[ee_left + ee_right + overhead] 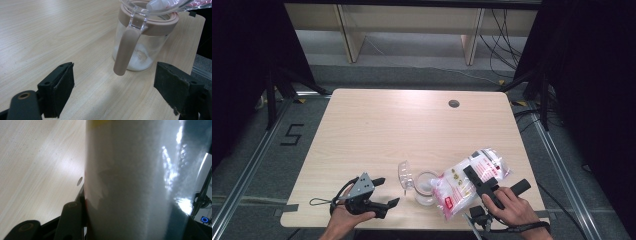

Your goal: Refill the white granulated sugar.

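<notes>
Bag tipped over the jar at the table's near edge

The right gripper [479,181] grasps the plastic bag [462,187] of white grains, tilted above the clear jar [426,188]. The left gripper [382,192] is released, jaws wide apart, just beside the jar, touching nothing

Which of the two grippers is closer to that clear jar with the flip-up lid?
Right. The right gripper holds the white bag tilted right at the jar mouth. The left gripper sits open beside the jar, apart from it.
</notes>
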`<state>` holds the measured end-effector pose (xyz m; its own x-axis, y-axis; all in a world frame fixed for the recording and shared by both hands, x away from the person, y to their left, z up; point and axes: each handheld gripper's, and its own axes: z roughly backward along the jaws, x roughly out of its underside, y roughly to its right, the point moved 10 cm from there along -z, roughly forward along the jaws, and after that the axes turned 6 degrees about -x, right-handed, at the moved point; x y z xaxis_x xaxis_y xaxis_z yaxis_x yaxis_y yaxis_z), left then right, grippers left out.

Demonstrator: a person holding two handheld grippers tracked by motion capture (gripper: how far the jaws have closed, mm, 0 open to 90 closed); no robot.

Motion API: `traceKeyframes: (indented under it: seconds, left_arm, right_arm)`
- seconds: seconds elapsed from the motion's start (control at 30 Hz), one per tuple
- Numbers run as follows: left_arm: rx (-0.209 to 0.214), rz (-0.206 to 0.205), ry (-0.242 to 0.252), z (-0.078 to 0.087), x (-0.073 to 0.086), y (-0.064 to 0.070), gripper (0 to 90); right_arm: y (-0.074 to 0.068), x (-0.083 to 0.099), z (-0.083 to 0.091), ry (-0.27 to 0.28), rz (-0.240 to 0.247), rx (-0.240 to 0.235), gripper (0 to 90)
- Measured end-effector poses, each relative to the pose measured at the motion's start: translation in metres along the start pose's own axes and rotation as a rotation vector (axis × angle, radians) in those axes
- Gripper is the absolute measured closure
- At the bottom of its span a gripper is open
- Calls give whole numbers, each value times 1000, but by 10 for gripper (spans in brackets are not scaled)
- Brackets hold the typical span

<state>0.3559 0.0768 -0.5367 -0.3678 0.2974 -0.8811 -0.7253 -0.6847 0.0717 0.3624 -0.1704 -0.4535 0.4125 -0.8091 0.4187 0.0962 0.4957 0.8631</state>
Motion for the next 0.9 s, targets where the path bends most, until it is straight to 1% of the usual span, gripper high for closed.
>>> traceKeyframes:
  seconds: [0.03,0.07,0.13,0.17,0.2,0.23,0.27,0.3,0.33,0.37,0.4,0.47,0.5,0.7,0.73,0.8,0.87,0.9]
  left_arm:
    - [2,0,0,0,0,0,160]
    - [3,10,6,-1,-1,1,160]
    - [4,-4,2,0,0,0,160]
    - [6,-18,1,0,0,0,160]
    - [7,-13,6,-1,-1,0,160]
    - [7,-18,2,0,0,-1,160]
    - [6,-12,5,-1,-1,-1,160]
    - [7,-18,2,0,0,-1,160]
    - [6,-17,1,0,0,-1,160]
    - [0,11,-1,0,0,0,160]
    - [-5,-1,-4,1,0,-1,160]
    - [-5,4,-3,1,0,0,160]
    - [-9,-5,-8,1,1,-1,160]
    - [-6,-1,-2,1,0,0,160]
    - [-10,-4,-7,1,0,-1,160]
    - [-4,-2,-3,1,0,0,160]
    - [-4,-1,-3,1,0,0,160]
    - [-4,-2,-3,1,0,0,160]
  right_arm:
    - [0,0,0,0,-2,1,557]
    - [0,0,0,-1,-3,-2,557]
    - [0,0,0,-1,-4,-4,557]
    - [0,-1,0,0,0,-5,558]
    - [-2,-1,0,0,-21,-7,558]
    - [-2,-1,0,-2,-21,-8,558]
    - [-1,0,0,-5,-12,-9,558]
    - [1,-1,-1,4,10,-2,558]
    - [-1,0,0,-6,-14,0,558]
    - [1,-2,-1,7,-9,4,558]
    - [0,-2,0,3,-26,0,558]
    - [-1,-2,0,4,-31,5,559]
    - [-1,-2,0,6,-29,6,559]
    - [0,-2,0,11,-26,5,560]
    - [-1,-2,0,10,-29,-2,560]
    - [-2,-1,0,5,-34,-2,561]
    - [0,-1,0,8,-11,-2,562]
    - [-1,-1,0,8,-22,-2,563]
